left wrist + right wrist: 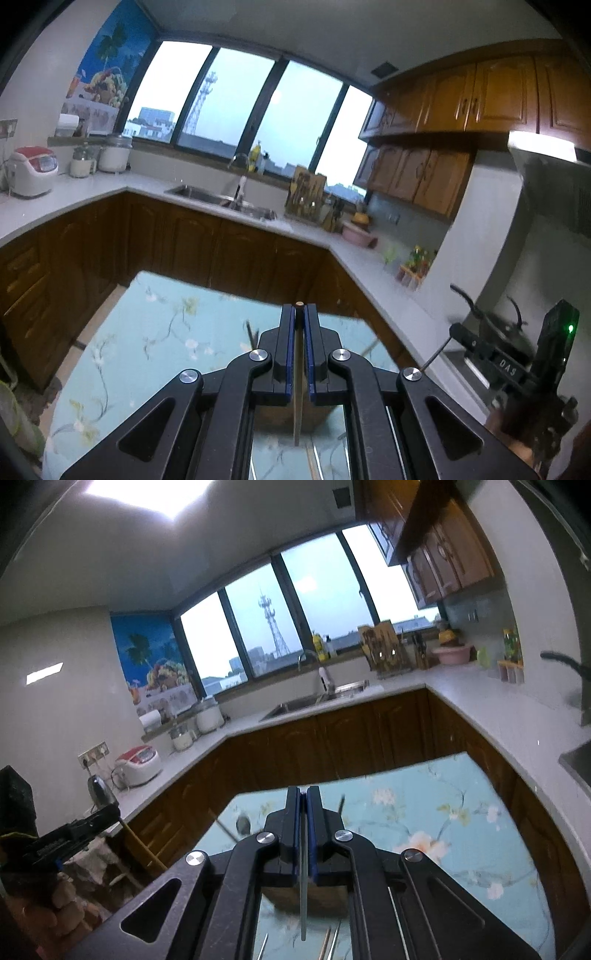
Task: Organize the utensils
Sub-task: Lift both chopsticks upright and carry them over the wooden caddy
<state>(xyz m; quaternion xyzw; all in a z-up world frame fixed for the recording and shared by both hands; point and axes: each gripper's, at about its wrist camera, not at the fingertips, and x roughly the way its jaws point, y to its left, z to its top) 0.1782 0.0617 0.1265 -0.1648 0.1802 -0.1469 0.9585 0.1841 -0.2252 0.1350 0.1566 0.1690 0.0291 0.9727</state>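
left gripper (299,314): fingers clamped on a chopstick (298,376). right gripper (303,797): fingers clamped on a thin utensil (303,897). step: likely carrying above the table (155,332). next: find a holder.

Kitchen: U-shaped white countertop (373,266) over dark wood cabinets (236,251); far wall, four-pane window (236,99); sink (221,201) beneath; near, floral table (155,332); ceiling light panel (147,494) lit.

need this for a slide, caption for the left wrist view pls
Left gripper shut on a thin utensil handle above a floral tablecloth, facing the kitchen sink.
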